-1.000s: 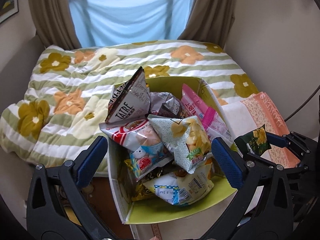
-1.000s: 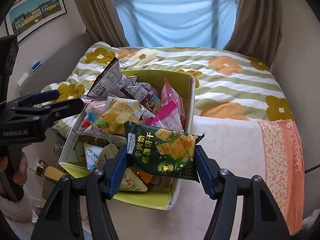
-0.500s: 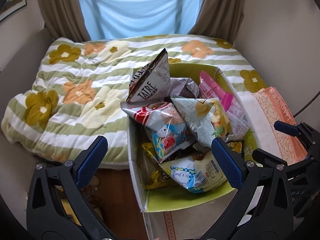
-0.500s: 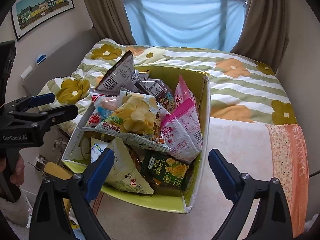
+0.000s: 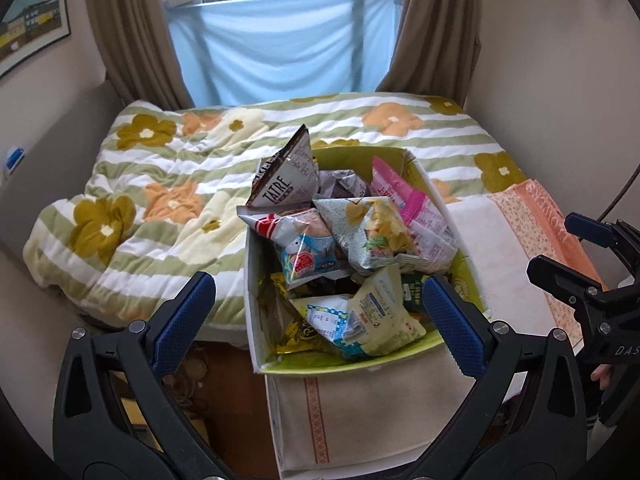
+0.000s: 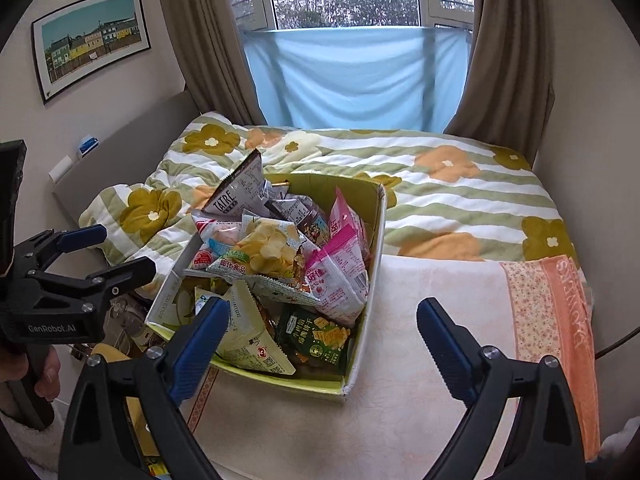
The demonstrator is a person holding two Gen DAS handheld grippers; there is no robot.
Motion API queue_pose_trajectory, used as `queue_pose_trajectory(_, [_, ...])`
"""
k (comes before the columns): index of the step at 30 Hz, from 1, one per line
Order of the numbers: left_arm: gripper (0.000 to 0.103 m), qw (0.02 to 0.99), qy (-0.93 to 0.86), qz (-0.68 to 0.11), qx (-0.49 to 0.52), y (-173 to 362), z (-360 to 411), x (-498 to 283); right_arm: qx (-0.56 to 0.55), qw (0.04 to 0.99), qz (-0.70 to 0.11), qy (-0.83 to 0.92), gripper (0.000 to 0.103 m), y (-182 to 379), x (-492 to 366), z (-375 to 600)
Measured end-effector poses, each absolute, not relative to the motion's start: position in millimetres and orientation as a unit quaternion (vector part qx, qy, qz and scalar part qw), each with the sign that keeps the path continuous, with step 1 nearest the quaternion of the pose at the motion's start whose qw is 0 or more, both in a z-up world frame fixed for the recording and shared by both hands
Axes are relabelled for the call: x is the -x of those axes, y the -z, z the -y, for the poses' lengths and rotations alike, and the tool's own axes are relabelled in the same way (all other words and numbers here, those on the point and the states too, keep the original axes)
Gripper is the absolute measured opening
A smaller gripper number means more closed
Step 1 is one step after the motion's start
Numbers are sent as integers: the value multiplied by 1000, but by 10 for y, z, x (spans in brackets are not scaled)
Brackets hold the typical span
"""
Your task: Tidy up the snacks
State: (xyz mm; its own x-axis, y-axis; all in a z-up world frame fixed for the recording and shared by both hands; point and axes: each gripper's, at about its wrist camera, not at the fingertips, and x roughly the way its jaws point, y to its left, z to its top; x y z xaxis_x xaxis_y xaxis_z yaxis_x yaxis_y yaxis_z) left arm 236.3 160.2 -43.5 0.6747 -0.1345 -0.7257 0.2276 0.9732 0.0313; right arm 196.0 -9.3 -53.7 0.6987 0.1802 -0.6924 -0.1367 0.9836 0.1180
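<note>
- Since a second ago the green cracker packet (image 6: 320, 338) has left the right hand-held gripper (image 6: 322, 346) and now lies inside the snack box (image 6: 378, 240), in the near right corner against the box's right wall; both cameras have since drawn back from the box.
- The right hand-held gripper hangs just in front of the box's near edge, its blue-padded jaws spread wide with nothing between them.
- The left hand-held gripper (image 5: 316, 322) is also spread wide and empty, sitting at the box's near left side; in the right wrist view it (image 6: 106, 250) shows to the left of the box.
- The box is yellow-green inside and heaped with packets: a grey "TATRE" bag (image 5: 286, 178) sticks up at the box's far left, a pink packet (image 6: 340, 262) leans along the right wall, a chips bag (image 6: 266, 252) lies across the middle, and a pale triangular bag (image 5: 368, 320) rests at the near edge beside the cracker packet.
- The box stands on a surface covered by a cream cloth (image 6: 440, 300), at that surface's left edge.
- A floral striped quilt (image 5: 168, 200) covers the bed behind and left of the box.
- An orange-bordered towel (image 6: 556, 320) lies right of the box, well apart from it.
- A light blue sheet (image 6: 356, 76) hangs over the window beyond the box.
</note>
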Motion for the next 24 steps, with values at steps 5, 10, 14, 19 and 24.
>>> queue_pose_trajectory(5, [103, 930, 93, -355, -39, 151, -1371, -1741, -23, 935, -345, -78, 94, 206, -1469, 339])
queue_pose_trajectory(10, [103, 948, 69, -310, -30, -53, -1164, -1033, -26, 951, -305, -44, 94, -49, -842, 602])
queue_pose_trajectory(14, [103, 955, 61, -290, -21, -116, -1087, -597, -19, 955, -294, -16, 103, -109, -408, 744])
queue_pose_trajectory(19, [103, 961, 54, -268, -31, -129, -935, -161, -5, 956, -292, 15, 103, -52, -63, 876])
queue_pose_trajectory(24, [103, 962, 54, -266, -33, -95, -824, 33, -6, 959, -282, 25, 103, -20, 132, 948])
